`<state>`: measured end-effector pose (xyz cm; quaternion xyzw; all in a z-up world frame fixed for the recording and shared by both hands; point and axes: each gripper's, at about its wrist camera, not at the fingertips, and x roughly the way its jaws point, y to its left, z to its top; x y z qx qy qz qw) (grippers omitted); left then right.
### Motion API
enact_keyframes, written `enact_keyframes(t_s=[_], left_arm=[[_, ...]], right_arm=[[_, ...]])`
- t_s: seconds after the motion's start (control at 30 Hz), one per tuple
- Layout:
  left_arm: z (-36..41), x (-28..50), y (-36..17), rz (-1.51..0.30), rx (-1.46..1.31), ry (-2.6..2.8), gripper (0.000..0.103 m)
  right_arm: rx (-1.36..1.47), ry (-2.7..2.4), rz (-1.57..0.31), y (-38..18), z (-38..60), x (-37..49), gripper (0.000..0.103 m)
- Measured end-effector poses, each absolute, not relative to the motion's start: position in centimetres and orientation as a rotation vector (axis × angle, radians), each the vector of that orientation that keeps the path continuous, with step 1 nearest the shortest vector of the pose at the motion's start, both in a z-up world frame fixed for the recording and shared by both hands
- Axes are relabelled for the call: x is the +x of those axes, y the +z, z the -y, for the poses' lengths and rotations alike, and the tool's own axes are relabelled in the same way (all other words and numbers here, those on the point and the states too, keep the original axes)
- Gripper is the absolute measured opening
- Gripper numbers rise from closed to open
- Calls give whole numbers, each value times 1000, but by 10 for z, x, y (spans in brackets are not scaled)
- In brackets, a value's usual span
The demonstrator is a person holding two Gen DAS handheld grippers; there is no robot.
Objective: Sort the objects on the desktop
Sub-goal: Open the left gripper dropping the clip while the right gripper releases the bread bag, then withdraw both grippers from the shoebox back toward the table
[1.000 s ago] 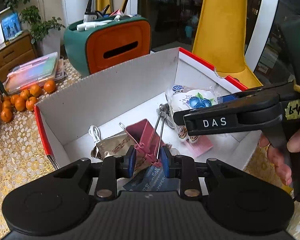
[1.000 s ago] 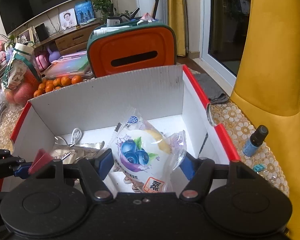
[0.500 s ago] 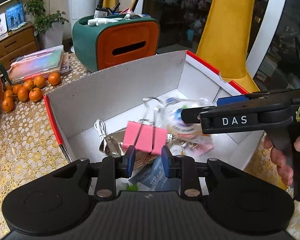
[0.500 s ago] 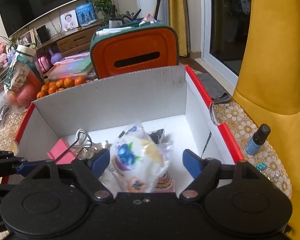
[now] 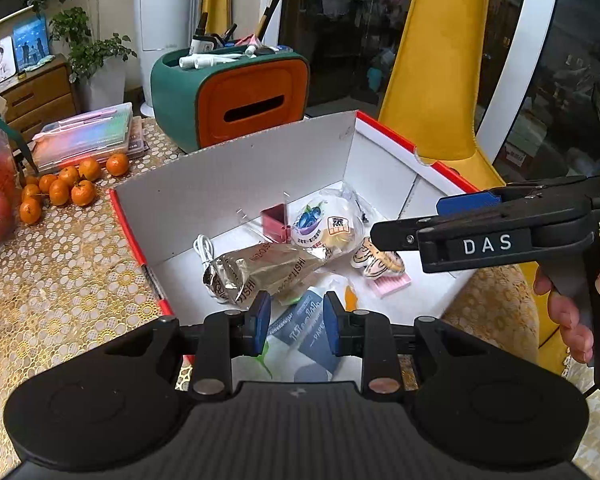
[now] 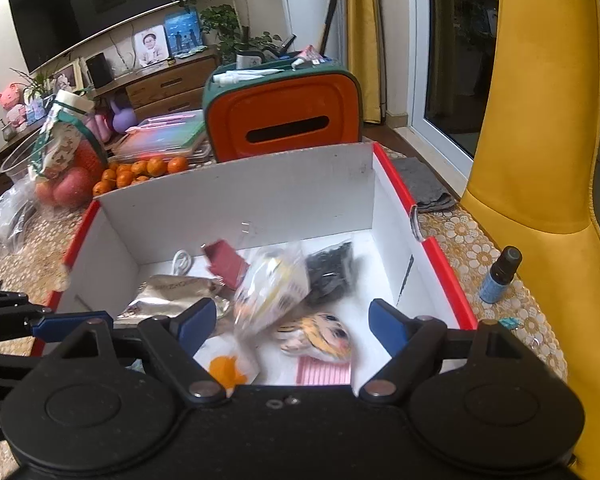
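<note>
The white box point(image 5: 236, 168) with red outer walls sits on the patterned table point(image 5: 60, 264), open at the top. Nearest inside it, by the front wall, lie a blue-and-white paper packet point(image 5: 304, 332), a white wrapper with an orange patch point(image 6: 228, 364) and a pink ridged piece point(image 6: 324, 372). A little farther in rest a tiger-striped item point(image 6: 316, 336) and a crinkled silver foil packet point(image 5: 256, 272), its long axis running from lower left up to the right. Beyond these, a clear blueberry snack bag point(image 5: 324, 224) appears blurred, tilted on end in the right wrist view, with a dark bag point(image 6: 332, 272) just beside it, a pink binder clip point(image 5: 274, 220) near the far wall and a white cable point(image 5: 204, 248) toward the left wall.

The left gripper point(image 5: 296, 324) hangs over the front edge, its blue fingers point(image 5: 260, 320) standing narrowly apart with nothing between them. The right gripper point(image 6: 292, 328) has just been opening its fingers point(image 6: 192, 328); they stand wide, clear of the snack bag, which lies in the box in front of them.

Behind the box stands an orange-and-green organizer point(image 5: 240, 96) holding pens and brushes, with small oranges point(image 5: 60, 188) to its left. A small blue bottle point(image 6: 500, 276) stands on the table right of the box.
</note>
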<state>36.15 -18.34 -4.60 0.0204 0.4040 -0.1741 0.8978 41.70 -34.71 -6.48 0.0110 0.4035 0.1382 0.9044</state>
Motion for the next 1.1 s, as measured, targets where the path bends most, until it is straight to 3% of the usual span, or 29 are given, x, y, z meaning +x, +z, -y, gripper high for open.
enact_keyframes(t_s=[0.7, 0.73, 0.77, 0.8, 0.83, 0.87, 1.1], left_arm=[[136, 276, -2, -731, 16, -325, 27], [132, 271, 0, -725, 17, -319, 29], [128, 266, 1, -719, 17, -313, 38], [124, 261, 2, -712, 15, -309, 47], [120, 255, 4, -698, 12, -301, 68], [116, 250, 6, -683, 10, -294, 74], [80, 220, 18, -636, -14, -266, 74]], right_arm=[[-27, 443, -711, -9, 324, 327, 91], [-30, 454, -701, -6, 321, 322, 91], [-37, 464, -692, -4, 318, 318, 92], [-43, 473, -684, -2, 314, 314, 92], [-47, 482, -677, 0, 310, 309, 93], [-52, 489, -671, 2, 306, 305, 94], [-72, 541, -648, 9, 272, 279, 98]])
